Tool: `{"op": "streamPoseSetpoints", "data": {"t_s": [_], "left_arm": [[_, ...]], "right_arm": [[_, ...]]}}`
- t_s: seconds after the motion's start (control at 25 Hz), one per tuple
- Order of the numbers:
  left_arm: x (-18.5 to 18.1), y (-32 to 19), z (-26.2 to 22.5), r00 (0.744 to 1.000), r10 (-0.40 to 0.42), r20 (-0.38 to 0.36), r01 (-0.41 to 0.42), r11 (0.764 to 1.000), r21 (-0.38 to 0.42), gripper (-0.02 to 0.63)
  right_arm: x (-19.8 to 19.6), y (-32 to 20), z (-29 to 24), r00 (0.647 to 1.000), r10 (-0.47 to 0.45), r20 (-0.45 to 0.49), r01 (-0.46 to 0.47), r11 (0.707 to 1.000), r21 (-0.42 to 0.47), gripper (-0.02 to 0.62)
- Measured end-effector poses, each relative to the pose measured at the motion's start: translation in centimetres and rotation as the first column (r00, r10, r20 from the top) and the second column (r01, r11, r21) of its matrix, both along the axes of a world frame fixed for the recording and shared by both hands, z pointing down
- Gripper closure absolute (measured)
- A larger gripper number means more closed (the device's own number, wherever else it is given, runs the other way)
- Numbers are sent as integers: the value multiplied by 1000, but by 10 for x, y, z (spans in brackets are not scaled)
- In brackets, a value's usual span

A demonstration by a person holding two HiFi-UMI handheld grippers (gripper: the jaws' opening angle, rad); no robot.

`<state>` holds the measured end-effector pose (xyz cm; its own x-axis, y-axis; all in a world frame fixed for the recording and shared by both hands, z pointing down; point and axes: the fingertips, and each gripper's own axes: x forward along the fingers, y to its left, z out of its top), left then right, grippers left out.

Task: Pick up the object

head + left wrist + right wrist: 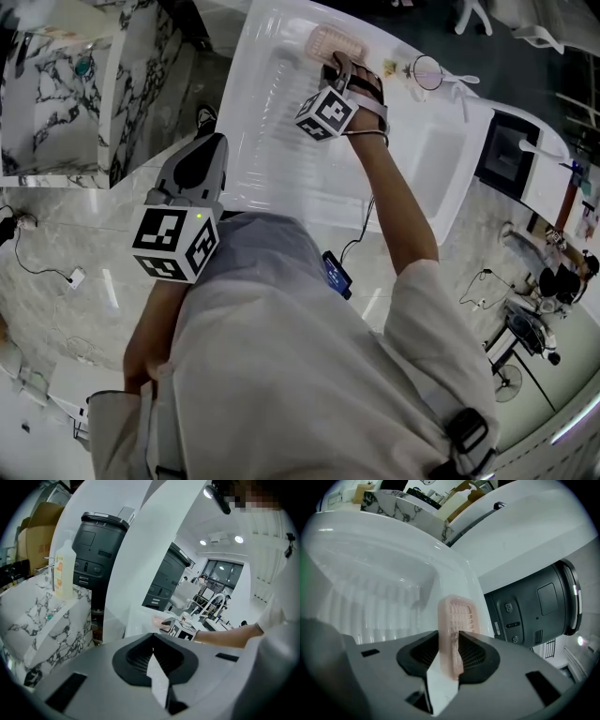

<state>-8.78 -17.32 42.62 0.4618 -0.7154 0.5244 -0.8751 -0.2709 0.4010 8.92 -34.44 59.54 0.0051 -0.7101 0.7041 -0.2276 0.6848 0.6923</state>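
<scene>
Tray [459, 613], pink, clamped in right claw [451, 644]

Pale pink gridded tray [458, 616], rectangular with rounded corners, standing on edge, pinched in jaws of right hand-held gripper [450, 644]

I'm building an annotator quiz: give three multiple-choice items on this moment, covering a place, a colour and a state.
1. The gridded tray is: A on the marble counter; B between the right gripper's jaws, at the white sink unit; C on the floor.
2. Its colour: A blue; B green; C pink.
3. The left gripper's jaws: A together, empty; B clamping the tray; C wide apart.
Key: B, the right gripper view shows it clamped there; C, pink in the head and right gripper views; A, the left gripper view shows them meeting on nothing.
</scene>
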Motion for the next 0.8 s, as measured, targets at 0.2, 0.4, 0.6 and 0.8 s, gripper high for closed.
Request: {"op": "streamPoseSetpoints", "data": {"t_s": [0.2, 0.4, 0.6, 0.8], "left_arm": [[2, 4, -1, 1000, 1, 3, -1, 1000, 2, 603], [3, 6, -3, 1000, -2, 2, 1, 1000, 12, 603], [5, 10, -3, 1000, 7, 2, -7, 1000, 13, 603], [10, 14, -3, 1000, 19, 3, -19, 1000, 15, 603]], "right_arm": [[2, 5, 2, 999, -21, -29, 21, 1000, -5, 465], [3, 7, -3, 999, -26, -38, 26, 1000, 7, 477], [2, 9, -10, 999, -27, -43, 28, 999, 32, 499], [2, 12, -11, 998, -32, -46, 34, 999, 40, 505]]}}
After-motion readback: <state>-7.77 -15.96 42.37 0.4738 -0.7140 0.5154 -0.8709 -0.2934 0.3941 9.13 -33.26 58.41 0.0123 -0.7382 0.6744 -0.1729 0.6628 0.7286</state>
